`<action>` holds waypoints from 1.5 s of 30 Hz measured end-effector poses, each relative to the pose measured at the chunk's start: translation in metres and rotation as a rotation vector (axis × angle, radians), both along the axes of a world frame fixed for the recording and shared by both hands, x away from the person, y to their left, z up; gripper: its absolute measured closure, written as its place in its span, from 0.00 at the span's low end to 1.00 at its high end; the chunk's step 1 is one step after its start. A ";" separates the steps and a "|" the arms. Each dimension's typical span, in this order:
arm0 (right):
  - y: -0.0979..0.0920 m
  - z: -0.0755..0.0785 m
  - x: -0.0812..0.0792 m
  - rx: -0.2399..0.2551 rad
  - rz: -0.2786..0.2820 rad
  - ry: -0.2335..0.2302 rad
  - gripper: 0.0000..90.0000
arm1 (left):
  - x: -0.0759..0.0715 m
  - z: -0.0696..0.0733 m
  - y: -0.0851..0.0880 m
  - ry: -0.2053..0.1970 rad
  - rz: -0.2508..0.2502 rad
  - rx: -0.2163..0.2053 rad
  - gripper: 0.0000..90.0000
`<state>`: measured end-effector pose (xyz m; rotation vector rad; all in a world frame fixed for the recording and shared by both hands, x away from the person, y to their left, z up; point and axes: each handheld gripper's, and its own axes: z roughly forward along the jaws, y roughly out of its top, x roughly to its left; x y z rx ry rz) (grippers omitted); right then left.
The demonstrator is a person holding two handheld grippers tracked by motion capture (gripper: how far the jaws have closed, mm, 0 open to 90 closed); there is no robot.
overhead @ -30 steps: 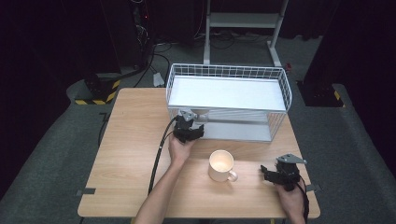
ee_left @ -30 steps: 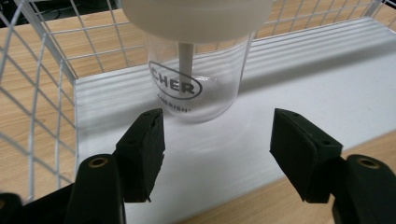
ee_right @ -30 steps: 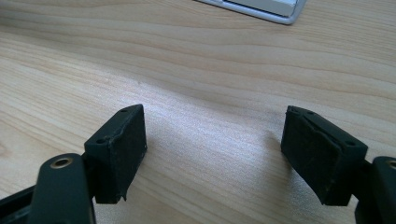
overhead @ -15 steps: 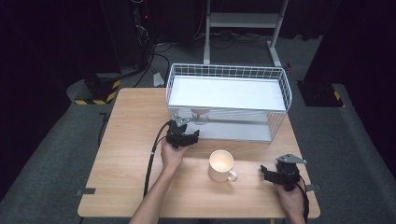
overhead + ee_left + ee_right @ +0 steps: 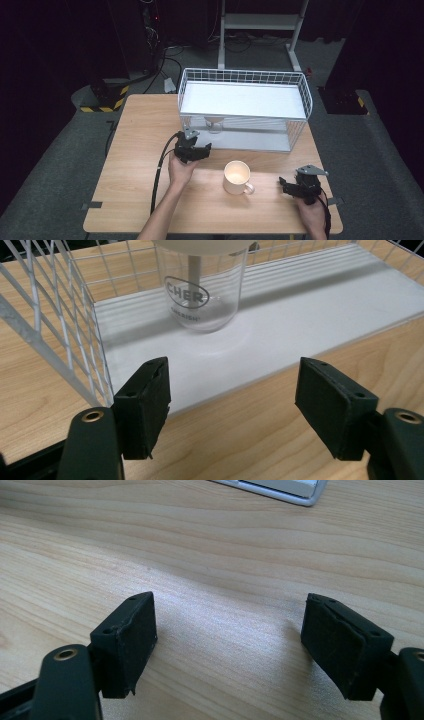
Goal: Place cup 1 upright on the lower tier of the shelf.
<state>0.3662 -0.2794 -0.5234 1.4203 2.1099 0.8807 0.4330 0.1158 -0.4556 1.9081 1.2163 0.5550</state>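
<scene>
A clear glass [image 5: 202, 295] with a printed logo stands on the lower white shelf [image 5: 310, 315] of a wire rack [image 5: 245, 100]; a cream piece sits on top of it. In the high view the glass [image 5: 214, 125] shows under the upper shelf. My left gripper [image 5: 232, 405] is open just in front of the shelf edge, aimed at the glass and holding nothing; in the high view the left gripper [image 5: 197, 149] hovers near the rack's front left corner. A cream mug [image 5: 237, 176] stands upright mid-table. My right gripper [image 5: 286, 187] rests open to the right of the mug, and in its own view the right gripper [image 5: 230, 650] has bare wood between its jaws.
The wooden table [image 5: 135, 150] has bare room at its left and along the front. The rack's wire side wall [image 5: 60, 325] rises just left of my left jaw. The rack's white base edge [image 5: 280, 490] lies beyond my right gripper. A dark floor with cables surrounds the table.
My left gripper has drawn back a little from the rack, toward the person and slightly left, staying open. The right gripper and the mug have not moved.
</scene>
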 end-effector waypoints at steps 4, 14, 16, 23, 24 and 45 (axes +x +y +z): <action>0.000 0.000 0.000 0.000 0.000 0.000 0.25 | -0.004 0.000 0.002 0.001 -0.010 0.027 0.34; 0.000 0.000 0.000 0.000 0.000 0.000 0.25 | -0.013 0.001 0.011 -0.003 -0.005 -0.006 0.33; 0.000 0.000 0.000 0.000 0.000 0.000 0.25 | -0.016 0.002 0.013 -0.002 -0.008 -0.014 0.32; 0.000 0.000 0.000 0.000 0.000 0.000 0.25 | -0.024 0.005 0.018 -0.008 -0.014 -0.026 0.29; 0.000 0.000 0.000 0.000 0.000 0.000 0.25 | -0.024 0.005 0.018 -0.008 -0.014 -0.026 0.29; -0.001 0.000 0.000 -0.005 0.004 -0.003 0.25 | -0.053 -0.005 0.043 0.030 0.015 -0.053 0.26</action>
